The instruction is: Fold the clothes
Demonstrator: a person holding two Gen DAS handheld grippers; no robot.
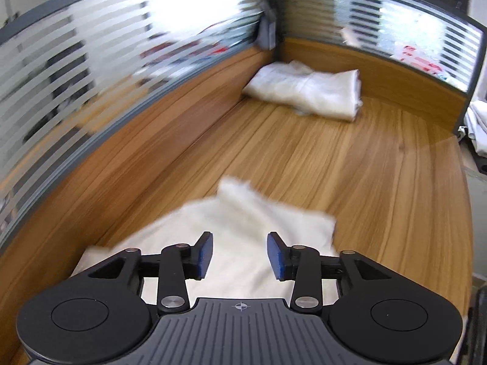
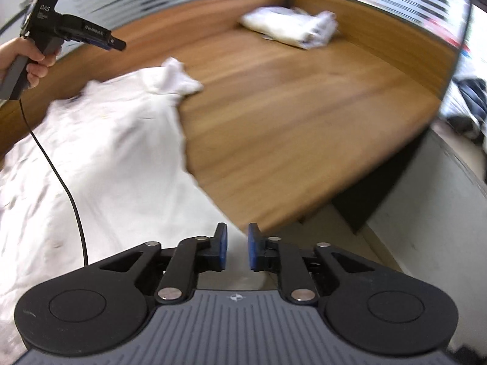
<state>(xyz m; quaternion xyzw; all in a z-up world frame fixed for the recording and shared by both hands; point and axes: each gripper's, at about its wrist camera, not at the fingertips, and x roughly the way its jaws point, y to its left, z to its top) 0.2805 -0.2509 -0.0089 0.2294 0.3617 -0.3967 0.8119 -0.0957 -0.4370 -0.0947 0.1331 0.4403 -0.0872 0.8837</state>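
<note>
A white garment (image 2: 106, 146) lies spread on the wooden table (image 2: 289, 121), its near part hanging over the front edge. It also shows in the left wrist view (image 1: 240, 222), blurred. My left gripper (image 1: 239, 254) is open and empty, held above the garment; from the right wrist view it (image 2: 117, 44) is up at the left in a hand. My right gripper (image 2: 237, 248) is open by a narrow gap and empty, at the table's front edge beside the garment's right side.
A folded white pile (image 1: 307, 89) lies in the far corner, also in the right wrist view (image 2: 292, 27). Wooden partition walls with striped glass (image 1: 91, 76) bound the far and left sides. More clothes (image 2: 468, 106) lie off the table's right end.
</note>
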